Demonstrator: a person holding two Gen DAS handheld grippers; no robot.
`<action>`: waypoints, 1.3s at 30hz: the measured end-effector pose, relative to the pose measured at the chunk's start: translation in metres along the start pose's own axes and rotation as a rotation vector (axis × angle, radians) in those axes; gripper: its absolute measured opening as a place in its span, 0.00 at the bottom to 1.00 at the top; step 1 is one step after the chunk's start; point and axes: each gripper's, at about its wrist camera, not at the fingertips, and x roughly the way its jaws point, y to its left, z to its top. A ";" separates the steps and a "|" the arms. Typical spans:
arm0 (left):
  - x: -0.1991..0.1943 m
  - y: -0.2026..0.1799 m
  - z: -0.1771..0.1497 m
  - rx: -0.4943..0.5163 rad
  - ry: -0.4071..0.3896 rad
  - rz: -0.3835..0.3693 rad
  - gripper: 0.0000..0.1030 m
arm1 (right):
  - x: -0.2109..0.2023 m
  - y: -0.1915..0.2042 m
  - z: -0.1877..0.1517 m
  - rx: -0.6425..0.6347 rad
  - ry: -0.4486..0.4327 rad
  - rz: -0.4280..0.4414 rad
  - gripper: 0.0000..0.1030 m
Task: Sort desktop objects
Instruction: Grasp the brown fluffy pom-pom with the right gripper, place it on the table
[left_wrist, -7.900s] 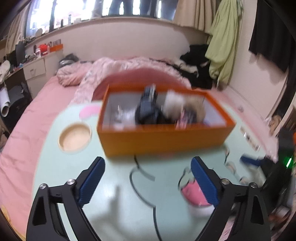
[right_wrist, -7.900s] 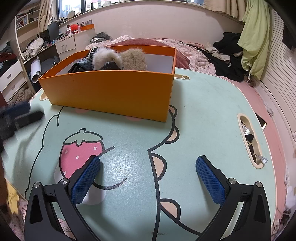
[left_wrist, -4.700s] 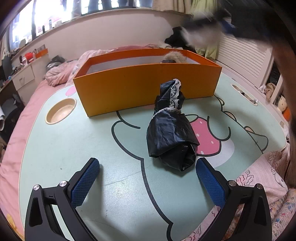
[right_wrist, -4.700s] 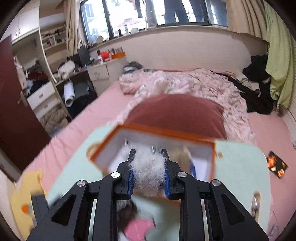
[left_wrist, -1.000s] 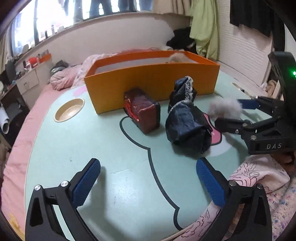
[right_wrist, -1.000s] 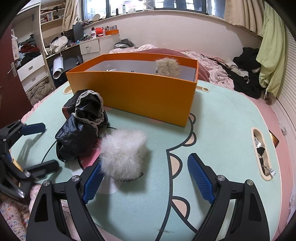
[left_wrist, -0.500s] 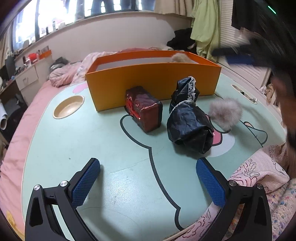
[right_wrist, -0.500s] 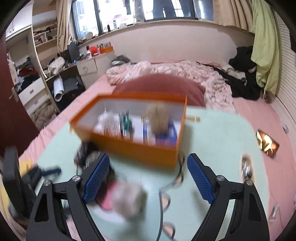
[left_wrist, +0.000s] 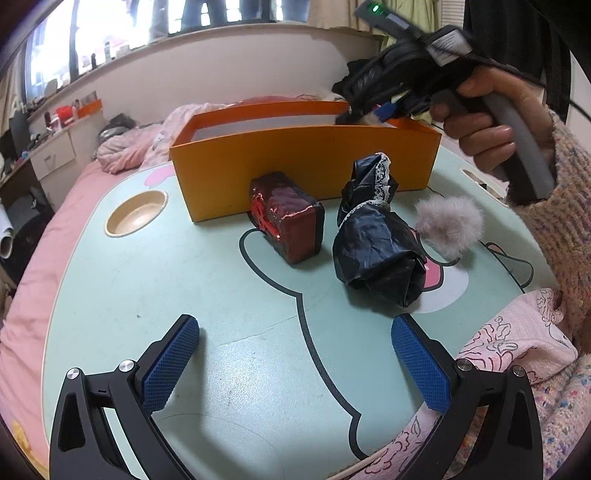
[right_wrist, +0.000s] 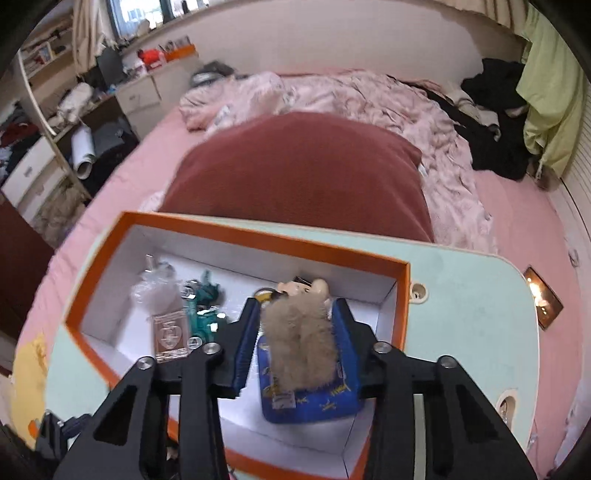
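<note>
Three things sit on the green surface (left_wrist: 192, 266) just near of the orange box (left_wrist: 303, 166): red packet (left_wrist: 286, 218), black bag (left_wrist: 376, 251), grey pompom (left_wrist: 448, 219). Right gripper (right_wrist: 295, 341) jaws just closed, now pinching a tan pompom (right_wrist: 299, 339) over the box, above a blue pouch (right_wrist: 314, 398). Left gripper (left_wrist: 295, 365) jaws wide, empty.

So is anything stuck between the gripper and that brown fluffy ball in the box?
No. The right gripper is already shut on the brown fluffy ball, with its blue pads pressing both sides. Nothing sits between them. The ball rests on a blue packet inside the orange box.
</note>
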 end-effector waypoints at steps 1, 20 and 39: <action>0.001 -0.002 0.001 0.000 0.000 -0.001 1.00 | 0.001 0.001 -0.001 -0.013 -0.003 -0.022 0.24; 0.002 0.001 0.002 0.000 -0.001 -0.005 1.00 | -0.076 -0.026 -0.129 0.033 -0.081 0.029 0.23; 0.001 0.002 0.001 0.000 -0.004 -0.007 1.00 | -0.084 -0.015 -0.168 -0.004 -0.223 0.033 0.78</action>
